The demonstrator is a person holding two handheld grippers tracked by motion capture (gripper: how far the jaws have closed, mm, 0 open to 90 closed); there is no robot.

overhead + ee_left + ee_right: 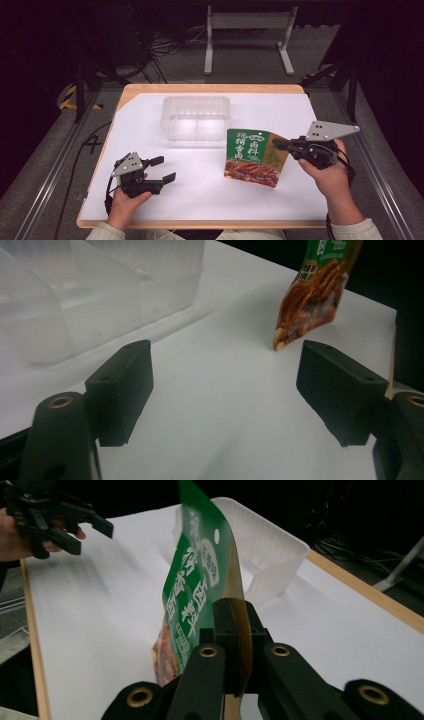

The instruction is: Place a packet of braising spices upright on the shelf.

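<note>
A green food pouch point(252, 157) with a picture of a brown dish stands on edge right of centre, its lower corner low over the white sheet point(200, 195). My right gripper point(280, 145) is shut on the pouch's right edge. In the right gripper view the pouch point(195, 590) rises from between the closed jaws of the right gripper point(232, 617). My left gripper point(165, 169) rests open near the front left, with nothing between its fingers. The left gripper point(225, 385) looks across bare sheet towards the pouch point(312, 305).
A clear plastic container point(196, 117) with a divider sits at the back centre, just behind and left of the pouch. It also appears as a clear container point(100, 295) and a white-walled container point(270, 550). The wooden table edge point(200, 224) frames the sheet.
</note>
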